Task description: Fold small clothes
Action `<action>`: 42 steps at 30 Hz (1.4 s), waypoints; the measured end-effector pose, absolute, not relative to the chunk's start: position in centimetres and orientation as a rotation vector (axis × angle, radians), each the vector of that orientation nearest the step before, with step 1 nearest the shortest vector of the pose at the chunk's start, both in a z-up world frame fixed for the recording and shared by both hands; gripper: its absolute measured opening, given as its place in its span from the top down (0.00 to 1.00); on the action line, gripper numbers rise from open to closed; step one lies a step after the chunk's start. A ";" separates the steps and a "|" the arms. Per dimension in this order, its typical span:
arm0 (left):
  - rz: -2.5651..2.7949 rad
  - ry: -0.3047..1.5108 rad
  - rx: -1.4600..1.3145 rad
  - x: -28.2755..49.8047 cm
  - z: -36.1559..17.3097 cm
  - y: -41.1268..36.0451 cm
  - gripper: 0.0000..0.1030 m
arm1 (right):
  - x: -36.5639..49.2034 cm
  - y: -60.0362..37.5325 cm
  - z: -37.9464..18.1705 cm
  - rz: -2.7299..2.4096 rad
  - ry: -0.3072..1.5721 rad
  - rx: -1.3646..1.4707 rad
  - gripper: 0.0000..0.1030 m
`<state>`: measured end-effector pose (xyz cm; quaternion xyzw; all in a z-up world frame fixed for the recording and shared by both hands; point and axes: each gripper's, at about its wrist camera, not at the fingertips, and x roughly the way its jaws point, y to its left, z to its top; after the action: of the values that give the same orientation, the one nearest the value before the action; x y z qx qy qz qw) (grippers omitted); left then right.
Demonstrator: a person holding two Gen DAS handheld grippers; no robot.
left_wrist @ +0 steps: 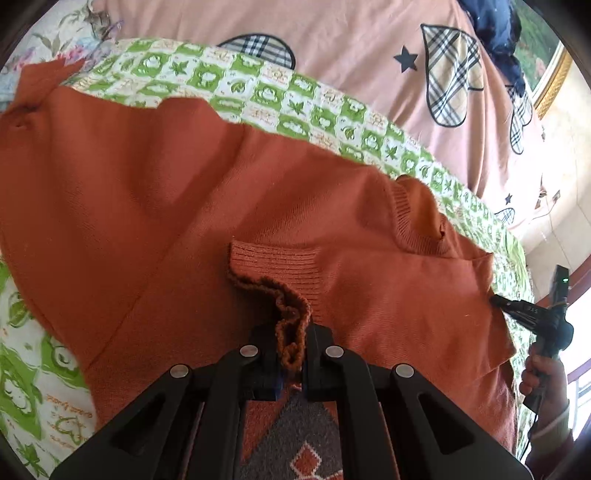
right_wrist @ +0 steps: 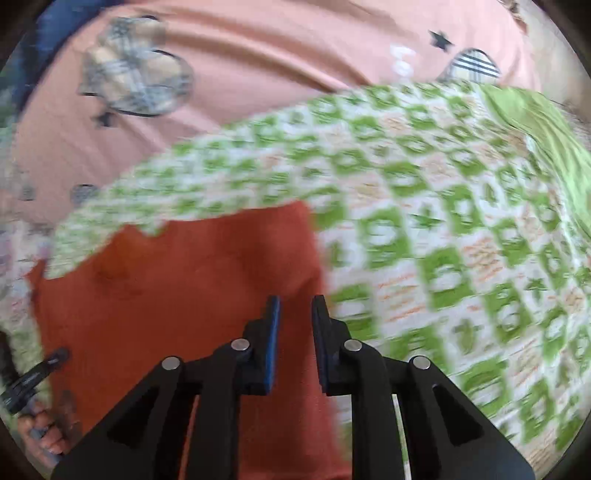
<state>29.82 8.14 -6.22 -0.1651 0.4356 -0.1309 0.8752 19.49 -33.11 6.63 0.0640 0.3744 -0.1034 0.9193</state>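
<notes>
Lying spread on a green-and-white checked quilt (left_wrist: 280,92), the rust-orange sweater (left_wrist: 147,192) covers most of the bed's near side; its ribbed collar (left_wrist: 413,214) points toward the right end of the quilt. A pink bedspread (left_wrist: 351,48) with plaid patches and dark stars lies beyond the quilt's far edge, and a dark blue cloth (left_wrist: 495,33) sits at its far right corner. The left gripper (left_wrist: 291,354) is closed to a narrow gap on the frilled edge of the ribbed sleeve cuff (left_wrist: 284,273), which bunches up between its fingers; the cuff lies folded in over the sweater's body. A grey and orange patterned knit panel (left_wrist: 295,443) shows below the gripper. At the right edge of the left wrist view the right gripper (left_wrist: 496,301) touches the sweater's side edge, held by a hand (left_wrist: 543,373). In the blurred right wrist view the right gripper (right_wrist: 295,306) stands slightly open, nothing between its blue pads (right_wrist: 273,332), over the sweater's right edge where orange cloth meets quilt. The left gripper's tip and its hand (right_wrist: 48,432) appear at the lower left there.
</notes>
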 end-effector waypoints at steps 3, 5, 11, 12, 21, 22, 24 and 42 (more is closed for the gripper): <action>-0.270 0.908 -0.327 29.7 -6.3 8.0 0.95 | 20.0 -32.3 3.6 -0.186 0.887 0.129 0.67; -0.263 0.917 -0.313 29.8 -6.4 7.8 0.95 | 19.4 -33.7 2.2 -0.252 0.903 0.126 0.69; -0.260 0.920 -0.292 28.0 -5.8 9.7 0.91 | 15.4 -33.3 5.1 -0.231 0.821 0.218 0.65; -0.240 0.916 -0.288 27.4 -5.5 10.7 0.91 | 14.6 -32.2 5.3 -0.198 0.816 0.219 0.62; -0.017 0.858 -0.309 27.5 -2.9 19.6 0.75 | 11.9 -24.6 4.0 0.028 0.899 0.192 0.53; 0.019 0.850 -0.298 28.1 -2.5 20.6 0.62 | 11.8 -24.0 3.8 0.042 0.908 0.191 0.52; 0.106 0.830 -0.259 29.4 -1.6 22.5 0.47 | 11.3 -23.3 3.5 0.051 0.918 0.194 0.51; 0.361 0.926 0.076 45.0 -2.2 30.6 0.86 | 11.9 -22.1 0.7 0.061 0.976 0.272 0.50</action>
<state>45.04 30.56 -2.25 0.0366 0.4441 0.1733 0.8783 11.85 -22.13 0.73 0.1302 0.4673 0.0291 0.8740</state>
